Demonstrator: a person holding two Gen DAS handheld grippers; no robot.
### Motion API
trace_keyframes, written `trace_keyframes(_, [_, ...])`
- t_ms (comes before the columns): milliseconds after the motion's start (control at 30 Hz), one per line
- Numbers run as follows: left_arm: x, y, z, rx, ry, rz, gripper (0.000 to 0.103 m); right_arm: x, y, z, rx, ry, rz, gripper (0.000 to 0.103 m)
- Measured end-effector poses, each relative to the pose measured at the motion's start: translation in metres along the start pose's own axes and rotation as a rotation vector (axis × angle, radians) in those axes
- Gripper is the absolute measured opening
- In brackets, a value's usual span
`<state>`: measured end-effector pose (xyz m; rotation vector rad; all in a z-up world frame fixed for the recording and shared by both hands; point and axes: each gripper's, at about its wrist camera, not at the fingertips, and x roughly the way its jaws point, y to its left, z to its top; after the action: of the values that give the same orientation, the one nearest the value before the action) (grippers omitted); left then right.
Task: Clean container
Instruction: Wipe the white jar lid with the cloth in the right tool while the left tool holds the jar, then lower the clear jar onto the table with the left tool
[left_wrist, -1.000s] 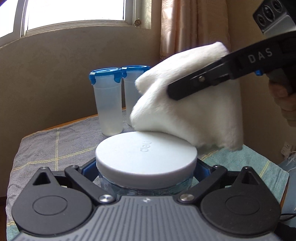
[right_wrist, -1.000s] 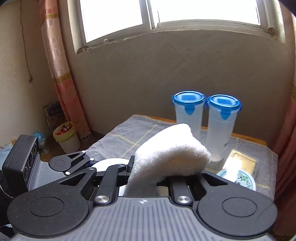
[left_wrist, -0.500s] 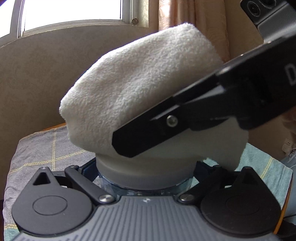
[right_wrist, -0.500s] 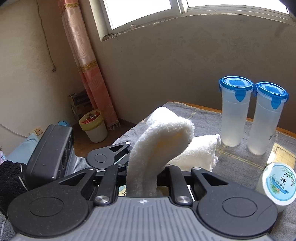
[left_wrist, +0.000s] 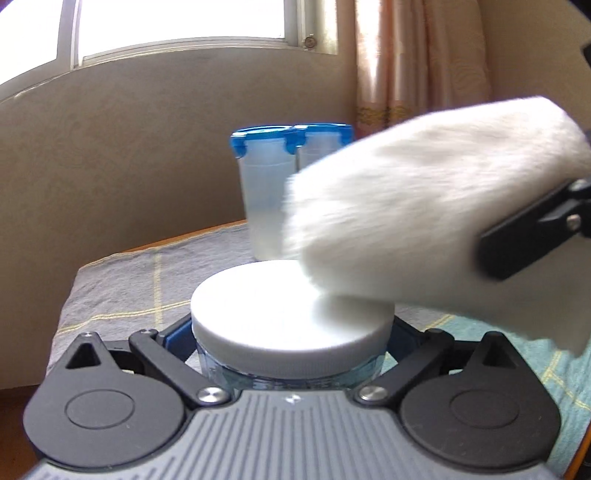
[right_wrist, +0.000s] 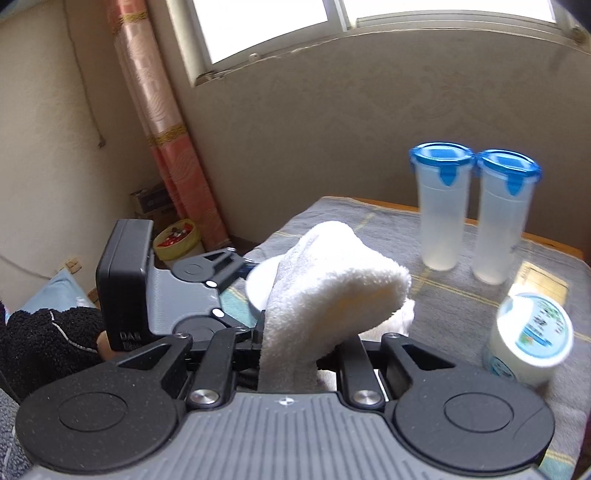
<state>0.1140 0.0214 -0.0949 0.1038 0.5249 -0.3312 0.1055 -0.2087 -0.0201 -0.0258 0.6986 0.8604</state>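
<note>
A clear jar with a flat white lid (left_wrist: 291, 310) sits between the fingers of my left gripper (left_wrist: 291, 334), whose blue pads press on its sides just under the lid. My right gripper (right_wrist: 295, 332) is shut on a folded white towel (left_wrist: 424, 206), which rests on the right part of the lid. One black finger (left_wrist: 532, 236) of the right gripper shows at the right edge of the left wrist view. In the right wrist view the towel (right_wrist: 332, 288) drapes over the fingertips and hides them, with the lid (right_wrist: 260, 284) peeking out to its left.
Two tall translucent tumblers with blue lids (right_wrist: 443, 206) (right_wrist: 506, 214) stand at the back of the grey cloth-covered table (left_wrist: 122, 288). A small white tub with a printed lid (right_wrist: 528, 343) stands at the right. A yellow bin (right_wrist: 177, 240) is on the floor.
The towel swept left across the whole lid half a second ago, then slid back to the right, so most of the lid shows again. The jar stays in the left gripper.
</note>
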Motion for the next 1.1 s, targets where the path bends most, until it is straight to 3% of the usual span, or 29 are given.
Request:
trace_keyframes(167, [0.009,0.028,-0.002,-0.095,-0.018,0.07,0.099,-0.013,-0.015,-0.013,0.063,-0.015,-0.05,0.019])
trace_keyframes(500, [0.045,0.093,0.008,-0.219,-0.09,0.271,0.099,0.002,-0.035,-0.039,0.141,-0.004,-0.044,0.019])
trace_keyframes(667, [0.065,0.112,0.016,-0.225,-0.121,0.354,0.099,0.006,-0.047,-0.047,0.183,-0.005,-0.033,0.019])
trace_keyframes(1100, [0.107,0.139,0.021,-0.266,-0.133,0.423,0.099,0.005,-0.064,-0.052,0.225,-0.019,-0.038,0.019])
